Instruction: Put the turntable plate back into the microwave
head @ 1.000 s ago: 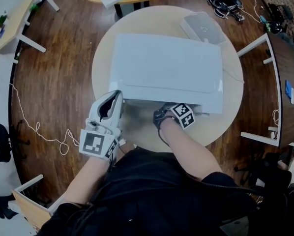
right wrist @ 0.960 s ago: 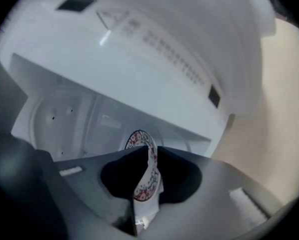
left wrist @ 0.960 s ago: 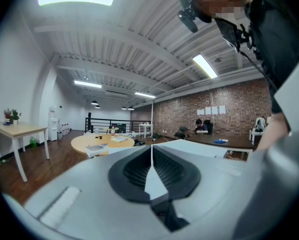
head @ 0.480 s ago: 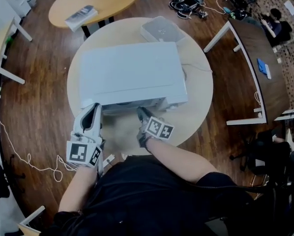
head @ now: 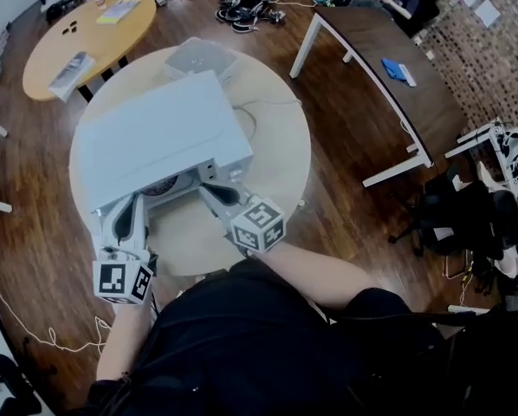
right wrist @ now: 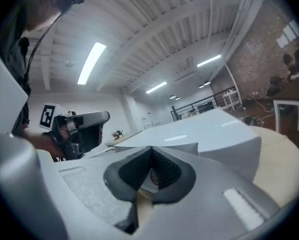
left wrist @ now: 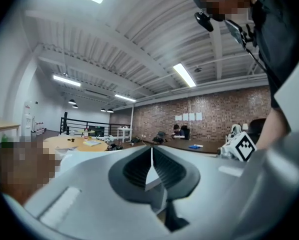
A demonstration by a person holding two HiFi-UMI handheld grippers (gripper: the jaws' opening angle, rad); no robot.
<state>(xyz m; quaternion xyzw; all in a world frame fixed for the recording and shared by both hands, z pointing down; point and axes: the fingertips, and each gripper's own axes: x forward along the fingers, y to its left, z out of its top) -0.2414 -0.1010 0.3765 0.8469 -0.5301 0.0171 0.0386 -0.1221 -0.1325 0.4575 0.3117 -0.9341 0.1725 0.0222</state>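
1. The turntable plate [head: 159, 185], a round, ribbed glass disc, lies at the mouth of the boxy, smooth white microwave [head: 155, 137], partly under its top edge.
2. The left tool [head: 136, 201], a grey shell with dark ridged pads, is pressed together on the plate's near rim. The right tool [head: 205, 191] pinches the opposite rim.
3. The microwave stands on a round, pale bench [head: 281, 146].
4. Compared with half a second ago, both tools reach further in, the plate has arrived at the opening, and the microwave sits skewed in the head view.
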